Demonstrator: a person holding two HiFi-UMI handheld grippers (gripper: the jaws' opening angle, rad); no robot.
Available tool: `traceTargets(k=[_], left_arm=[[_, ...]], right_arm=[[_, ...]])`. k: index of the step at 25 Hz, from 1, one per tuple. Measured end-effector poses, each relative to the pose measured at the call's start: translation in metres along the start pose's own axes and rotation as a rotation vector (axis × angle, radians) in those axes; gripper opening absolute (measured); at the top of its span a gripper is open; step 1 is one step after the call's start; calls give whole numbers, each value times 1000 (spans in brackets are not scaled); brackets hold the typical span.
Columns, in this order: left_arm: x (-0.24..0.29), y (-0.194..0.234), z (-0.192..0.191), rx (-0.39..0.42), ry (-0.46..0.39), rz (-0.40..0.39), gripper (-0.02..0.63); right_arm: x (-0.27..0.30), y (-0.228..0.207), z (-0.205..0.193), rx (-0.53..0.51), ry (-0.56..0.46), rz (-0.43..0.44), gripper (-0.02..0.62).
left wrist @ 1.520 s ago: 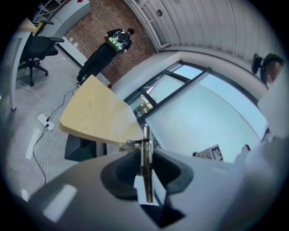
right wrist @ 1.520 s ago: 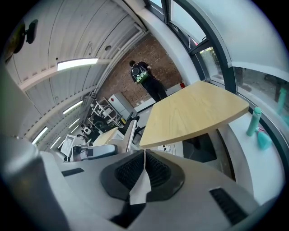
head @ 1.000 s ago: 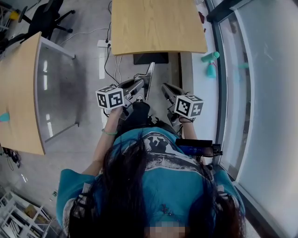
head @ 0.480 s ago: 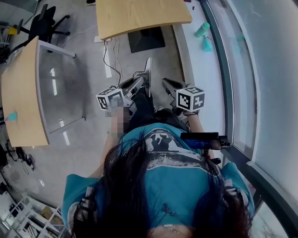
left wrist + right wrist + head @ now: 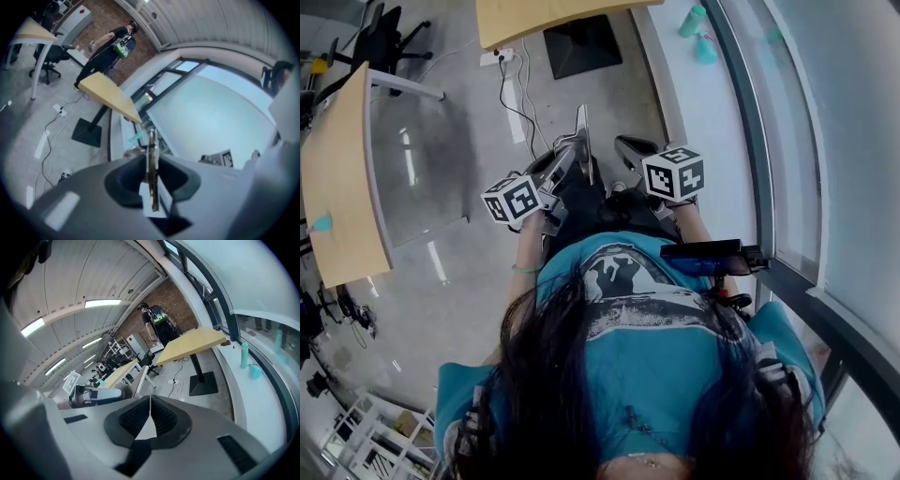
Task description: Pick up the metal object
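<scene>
1. Left gripper view: left tongs [image 5: 151, 165] are clamped on the thin metal object [image 5: 151, 140], which shows edge-on and sticks out past the tips.
2. Right gripper view: right tongs [image 5: 150, 398] are closed, nothing between them.
3. Head view only: both tongs are held out in front of the person, over the floor [image 5: 478, 281], well apart from the desk [image 5: 337, 187].
</scene>
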State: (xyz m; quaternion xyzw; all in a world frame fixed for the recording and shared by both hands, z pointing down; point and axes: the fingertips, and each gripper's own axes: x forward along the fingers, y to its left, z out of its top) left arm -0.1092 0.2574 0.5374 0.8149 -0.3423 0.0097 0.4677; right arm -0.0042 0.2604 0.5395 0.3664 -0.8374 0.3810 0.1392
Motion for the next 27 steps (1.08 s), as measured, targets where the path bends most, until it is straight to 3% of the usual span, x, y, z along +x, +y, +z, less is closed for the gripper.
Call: traceTargets(k=[8,27], left_arm=[[-28,11,-1,-10,-34,22,81],[-33,16,0,-11,-57,16,81]], right_arm=[[9,17,3,-17,-28,7,18],[12,12,-2,-6,-37,-6,18]])
